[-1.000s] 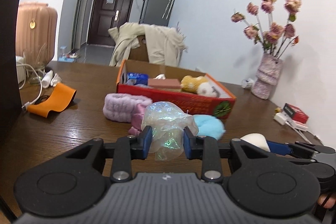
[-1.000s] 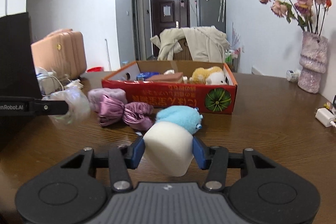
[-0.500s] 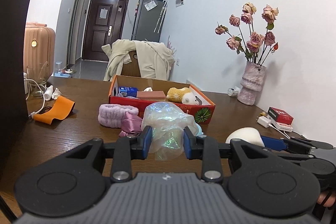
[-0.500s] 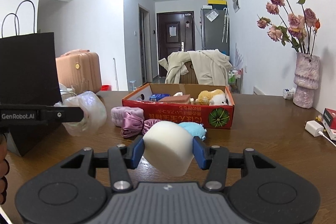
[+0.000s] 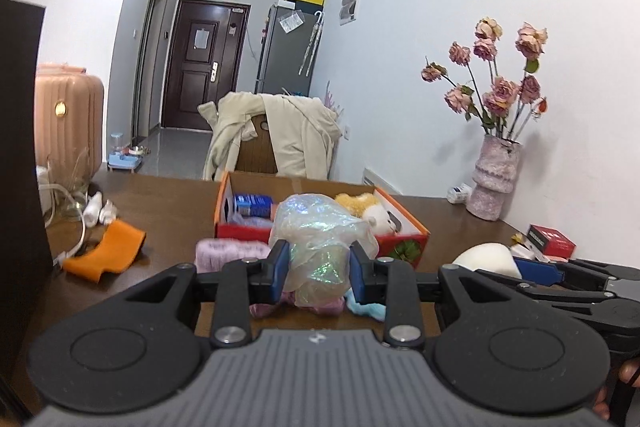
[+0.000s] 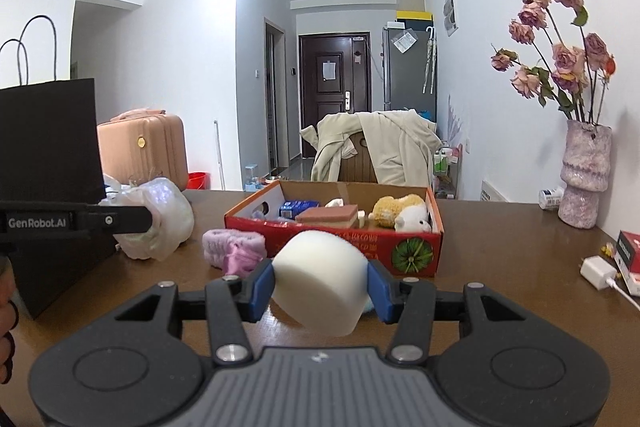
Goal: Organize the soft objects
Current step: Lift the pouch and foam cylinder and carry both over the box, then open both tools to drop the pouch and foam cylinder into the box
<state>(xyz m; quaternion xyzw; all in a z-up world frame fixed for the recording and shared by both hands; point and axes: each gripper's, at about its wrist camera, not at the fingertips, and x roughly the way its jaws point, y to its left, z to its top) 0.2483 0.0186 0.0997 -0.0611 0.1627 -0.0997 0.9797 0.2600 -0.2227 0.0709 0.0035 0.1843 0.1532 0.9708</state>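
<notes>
Both grippers raised above table point(image 6: 500, 235), level: left gripper point(image 5: 319, 269) pinching plastic bag point(image 5: 320, 239), right gripper point(image 6: 320, 285) sponge point(image 6: 320, 279).

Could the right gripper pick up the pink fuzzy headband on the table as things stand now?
Probably not: the right gripper is shut on the white sponge, so its jaws are full. The pink headband itself lies uncovered beside the red box.

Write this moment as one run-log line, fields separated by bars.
left gripper: shut on iridescent bag | right gripper: shut on white sponge | red box: ahead on table
</notes>
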